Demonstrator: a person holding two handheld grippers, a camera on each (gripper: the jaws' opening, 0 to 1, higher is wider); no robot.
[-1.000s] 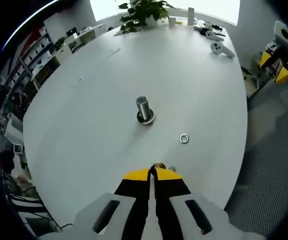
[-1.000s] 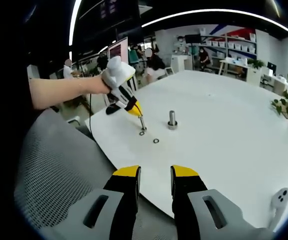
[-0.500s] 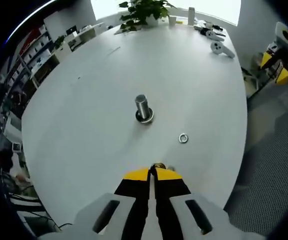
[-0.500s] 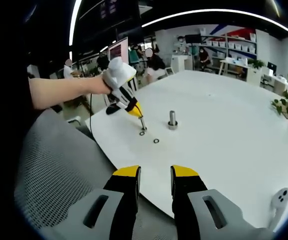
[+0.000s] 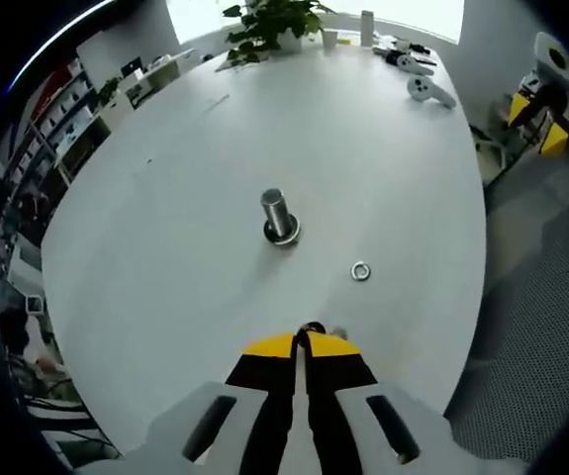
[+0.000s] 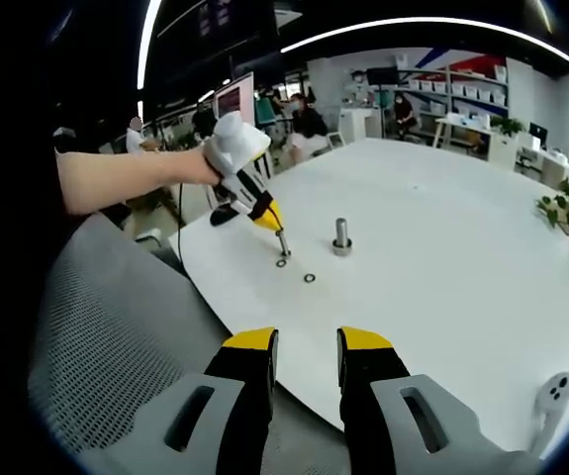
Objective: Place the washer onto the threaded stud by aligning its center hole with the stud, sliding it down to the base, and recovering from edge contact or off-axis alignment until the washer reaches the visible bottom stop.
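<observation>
The threaded stud (image 5: 278, 215) stands upright on its round base in the middle of the white table (image 5: 383, 168). My left gripper (image 5: 310, 332) is shut, and a small metal washer (image 5: 311, 328) peeks out at its tips, low near the table's near edge. A second washer (image 5: 361, 270) lies flat between those tips and the stud. In the right gripper view a hand holds the left gripper (image 6: 280, 247), with its washer (image 6: 281, 262) at the tabletop, short of the stud (image 6: 340, 237) and beside the loose washer (image 6: 309, 279). My right gripper (image 6: 307, 348) is open and holds nothing.
A grey mesh chair (image 6: 116, 346) sits under my right gripper at the table's edge. White controllers (image 5: 425, 89) and a potted plant (image 5: 269, 22) stand at the far end of the table. Shelves and people fill the room behind (image 6: 403, 99).
The left gripper view has shifted slightly, so the stud and loose washer sit a little higher and further left. The right gripper has not moved.
</observation>
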